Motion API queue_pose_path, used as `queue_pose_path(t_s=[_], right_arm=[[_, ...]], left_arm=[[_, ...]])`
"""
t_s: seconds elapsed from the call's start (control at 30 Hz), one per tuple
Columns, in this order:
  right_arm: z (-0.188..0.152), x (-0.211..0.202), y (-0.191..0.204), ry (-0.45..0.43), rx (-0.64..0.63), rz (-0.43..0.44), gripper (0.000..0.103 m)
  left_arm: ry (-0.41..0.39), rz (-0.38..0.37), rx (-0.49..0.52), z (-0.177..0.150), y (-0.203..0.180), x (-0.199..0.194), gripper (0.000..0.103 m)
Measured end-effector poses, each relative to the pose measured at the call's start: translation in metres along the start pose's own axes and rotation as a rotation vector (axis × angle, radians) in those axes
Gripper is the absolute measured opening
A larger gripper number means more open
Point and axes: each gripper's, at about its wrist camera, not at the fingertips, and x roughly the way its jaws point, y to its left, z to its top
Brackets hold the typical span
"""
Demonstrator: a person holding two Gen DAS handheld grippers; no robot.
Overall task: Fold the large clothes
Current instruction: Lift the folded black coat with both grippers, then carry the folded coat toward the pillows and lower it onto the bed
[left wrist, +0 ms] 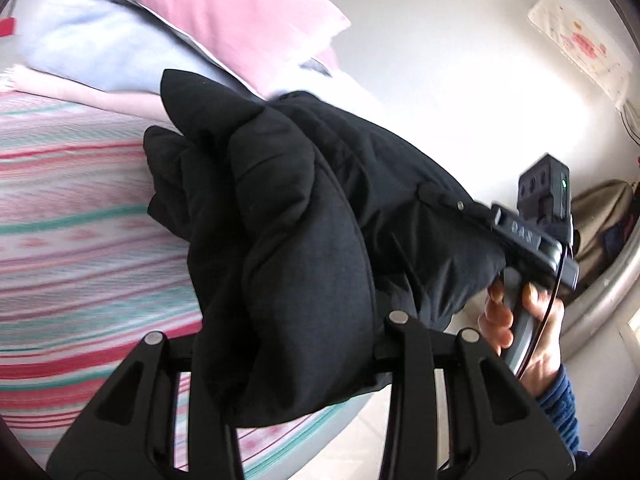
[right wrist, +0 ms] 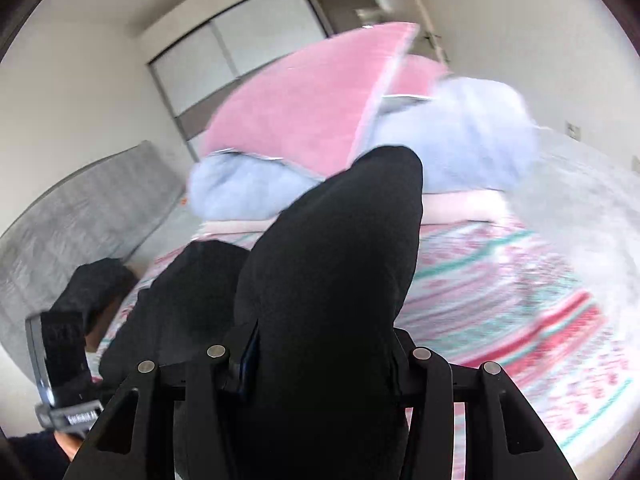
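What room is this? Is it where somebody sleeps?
Most likely a bedroom: there's a bed with a striped cover, pink pillows piled at its far end, and a sliding-door wardrobe against the wall.

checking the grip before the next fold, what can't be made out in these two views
- Left claw tips: left wrist view, buried in the black jacket.
- Right claw tips: right wrist view, covered by the jacket.
- Jacket's full shape: bunched, cut off by both bottom edges.
- Striped bedspread pattern: right wrist view, motion blurred.

pink pillow (left wrist: 224,12); blue blanket (right wrist: 460,128); striped bedspread (left wrist: 72,216)
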Motion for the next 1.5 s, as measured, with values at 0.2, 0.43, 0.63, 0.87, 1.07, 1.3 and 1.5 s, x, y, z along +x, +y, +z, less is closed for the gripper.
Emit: queue_pose_path(t_s=[0.2, 0.43, 0.63, 0.87, 1.07, 1.3, 1.5], right_arm=[[0.005, 0.004, -0.133, 0.054, 0.171, -0.033, 0.050], [-0.034, 0.030, -0.209, 0.174, 0.246, -0.025, 0.059], [-0.041, 0.016, -0.207, 0.149, 0.277, -0.053, 0.068], [-0.047, -0.053, -0.158, -0.025, 0.176, -0.340, 0.061], [-0.065, -0.060, -0.102, -0.033, 0.087, -0.330, 0.027], [-0.098, -0.026, -0.119, 0.086, 0.097, -0.450, 0.026], [-0.103, -0.007, -0.130, 0.127, 0.127, -0.515, 0.024]], left_arm=[[0.082, -0.067, -0.035, -0.039, -0.035, 0.080, 0.040], [0.114, -0.108, -0.112, -0.089, -0.029, 0.104, 0.047], [0.186, -0.232, -0.218, -0.082, 0.008, 0.094, 0.053], [0.084, -0.126, -0.083, -0.056, 0.018, 0.021, 0.053], [0.099, -0.168, 0.075, -0.017, -0.031, 0.044, 0.053], [0.143, -0.064, 0.126, -0.035, -0.032, 0.106, 0.042], [0.152, 0.020, 0.249, -0.045, -0.045, 0.121, 0.042]])
